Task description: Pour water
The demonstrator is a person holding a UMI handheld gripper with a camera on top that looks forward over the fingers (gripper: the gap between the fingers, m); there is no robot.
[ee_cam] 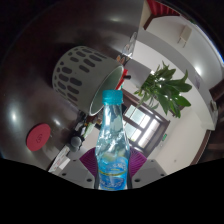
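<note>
A clear plastic bottle (112, 140) with a light blue cap is being held upright in the middle of the view, its lower body sitting between the gripper (113, 166)'s two fingers. A blue and white label is being shown around its lower part, and the clear upper part narrows toward the cap at 12 o'clock. The magenta pads (90, 160) are being pressed against the bottle at 9 o'clock and 3 o'clock of its lower body, so the claw is being kept narrowed onto the bottle, with no gap being seen on either side. Whether liquid is inside cannot be told.

Beyond the bottle, at 10 o'clock, a white slatted basket-like object (78, 72) is being seen, tilted in the view. At 8 o'clock, well apart from the bottle, a round red object (40, 136) is lying on a dark glossy surface (40, 100). At 2 o'clock a leafy green plant (168, 88) is being shown against a pale wall. Just behind the bottle, at 3 o'clock, a window with a dark frame (140, 122) is being seen. A small red item is being glimpsed just above the cap, at 1 o'clock; what it is cannot be told.
</note>
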